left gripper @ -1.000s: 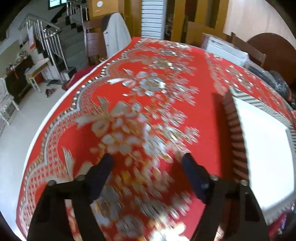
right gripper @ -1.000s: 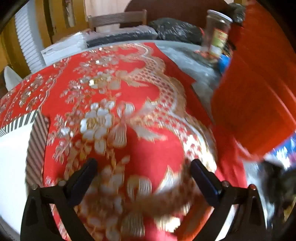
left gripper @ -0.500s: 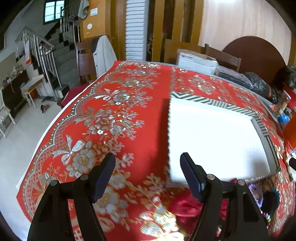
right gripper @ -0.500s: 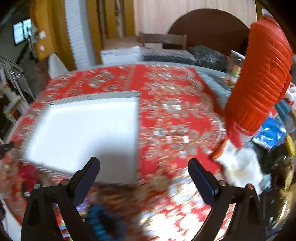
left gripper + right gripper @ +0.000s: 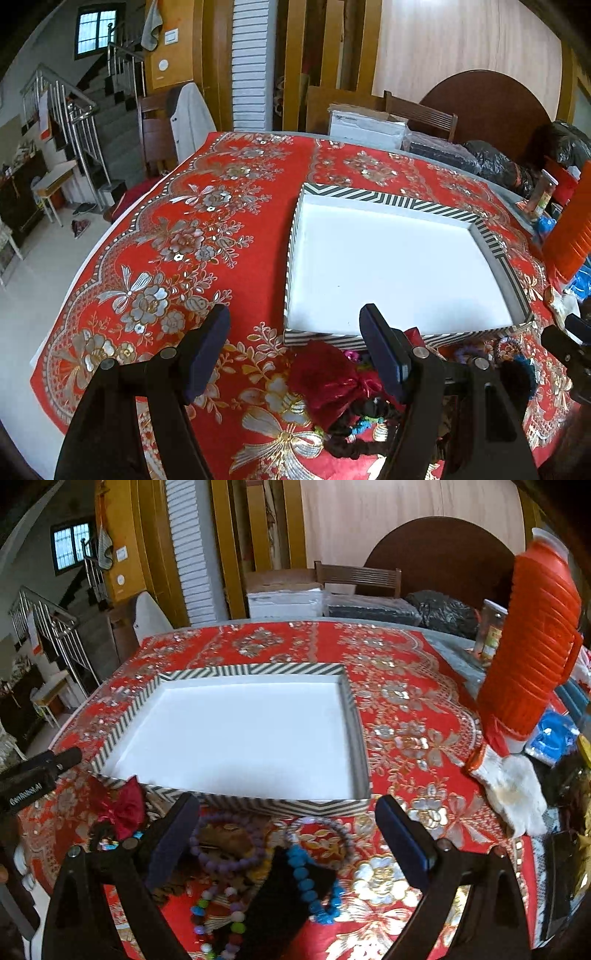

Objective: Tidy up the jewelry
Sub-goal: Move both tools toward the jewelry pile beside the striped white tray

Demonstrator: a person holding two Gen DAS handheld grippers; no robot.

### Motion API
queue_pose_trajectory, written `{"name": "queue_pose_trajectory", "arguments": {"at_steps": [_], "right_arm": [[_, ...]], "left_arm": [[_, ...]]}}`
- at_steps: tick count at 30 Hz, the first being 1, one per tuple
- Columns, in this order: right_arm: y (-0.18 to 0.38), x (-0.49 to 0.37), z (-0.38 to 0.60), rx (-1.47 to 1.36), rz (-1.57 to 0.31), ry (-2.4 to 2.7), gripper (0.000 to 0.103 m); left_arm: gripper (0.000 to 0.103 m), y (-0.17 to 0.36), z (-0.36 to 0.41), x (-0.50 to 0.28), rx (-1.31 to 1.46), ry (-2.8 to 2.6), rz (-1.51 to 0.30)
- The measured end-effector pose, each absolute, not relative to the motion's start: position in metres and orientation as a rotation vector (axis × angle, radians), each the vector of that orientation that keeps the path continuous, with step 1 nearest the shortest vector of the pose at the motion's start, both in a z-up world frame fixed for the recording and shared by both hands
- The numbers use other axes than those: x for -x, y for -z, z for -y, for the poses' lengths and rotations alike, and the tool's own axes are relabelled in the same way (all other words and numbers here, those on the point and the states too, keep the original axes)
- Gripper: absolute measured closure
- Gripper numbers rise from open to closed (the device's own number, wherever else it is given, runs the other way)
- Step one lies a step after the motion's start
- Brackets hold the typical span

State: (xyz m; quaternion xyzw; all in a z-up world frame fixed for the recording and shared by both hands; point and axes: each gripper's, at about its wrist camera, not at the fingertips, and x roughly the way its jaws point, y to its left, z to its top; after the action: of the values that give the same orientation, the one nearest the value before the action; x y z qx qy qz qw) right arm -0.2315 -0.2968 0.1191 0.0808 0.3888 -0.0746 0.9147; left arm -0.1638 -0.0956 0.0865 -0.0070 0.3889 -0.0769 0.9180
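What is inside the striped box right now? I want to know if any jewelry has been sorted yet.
The striped box shows only a bare white floor; no jewelry is in it. The bracelets lie on the tablecloth in front. Its near inner edge is hidden by the front wall.

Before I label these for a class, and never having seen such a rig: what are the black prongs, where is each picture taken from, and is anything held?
Each picture comes from a camera on a hand-held tool, looking along its two fingers. The left tool and right tool are both open and hold nothing. On the red floral tablecloth lies a striped box, white inside with nothing in it. In front of it sit a purple bead bracelet, a blue bead bracelet and a red pouch. An orange jug stands at the right.
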Motion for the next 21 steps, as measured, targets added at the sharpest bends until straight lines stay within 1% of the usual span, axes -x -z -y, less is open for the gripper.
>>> {"name": "queue_pose_trajectory", "arguments": {"at_steps": [4, 9, 21], "right_arm": [[-0.117, 0.231, 0.294, -0.14, -0.804, 0.156, 0.005], [-0.111, 0.23, 0.298, -0.166, -0.825, 0.135, 0.005], [-0.114, 0.231, 0.294, -0.137, -0.805, 0.12, 0.005]], "left_arm": [[0.041, -0.083, 0.09, 0.165, 0.048, 0.177, -0.828], [0.041, -0.08, 0.089, 0.172, 0.037, 0.212, -0.843], [0.041, -0.071, 0.102, 0.179, -0.013, 0.256, -0.875]]}}
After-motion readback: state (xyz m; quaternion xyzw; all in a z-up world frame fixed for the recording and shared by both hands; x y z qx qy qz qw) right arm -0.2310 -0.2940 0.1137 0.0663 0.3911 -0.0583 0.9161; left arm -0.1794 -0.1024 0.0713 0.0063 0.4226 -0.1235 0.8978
